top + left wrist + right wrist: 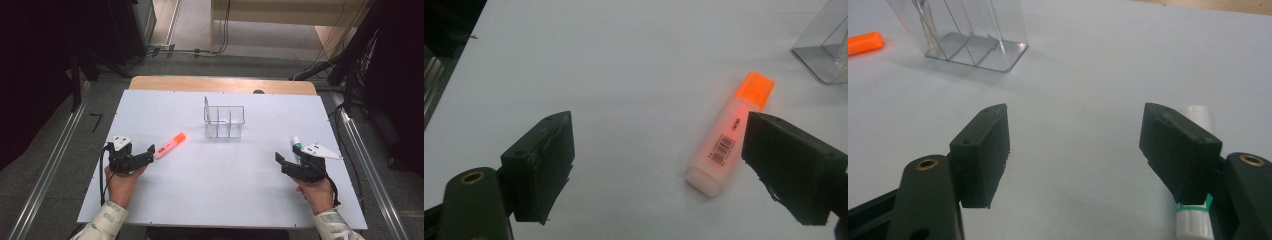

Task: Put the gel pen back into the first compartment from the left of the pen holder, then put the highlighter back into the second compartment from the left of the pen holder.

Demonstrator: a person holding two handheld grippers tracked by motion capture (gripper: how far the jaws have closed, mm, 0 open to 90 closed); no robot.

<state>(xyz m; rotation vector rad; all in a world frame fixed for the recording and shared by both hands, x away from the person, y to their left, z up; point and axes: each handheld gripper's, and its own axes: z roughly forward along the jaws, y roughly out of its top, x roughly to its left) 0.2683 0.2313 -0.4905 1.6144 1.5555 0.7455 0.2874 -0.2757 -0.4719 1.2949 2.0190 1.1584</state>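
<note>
Beside the left gripper (150,151) (jaws apart), orange highlighter (170,145), cap toward organizer (224,121).

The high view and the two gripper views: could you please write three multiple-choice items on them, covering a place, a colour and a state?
1. Where does the highlighter lie?
A. in the clear organizer
B. on the table by the left gripper
C. on the floor

2. What colour is its cap?
A. orange
B. blue
C. black

3. How stand the jaws of the left gripper?
A. shut on the highlighter
B. shut, empty
C. open

Key: 1 B, it lies flat beside that gripper. 2 A, bright orange end. 3 C, jaws spread, highlighter unclamped.
</note>
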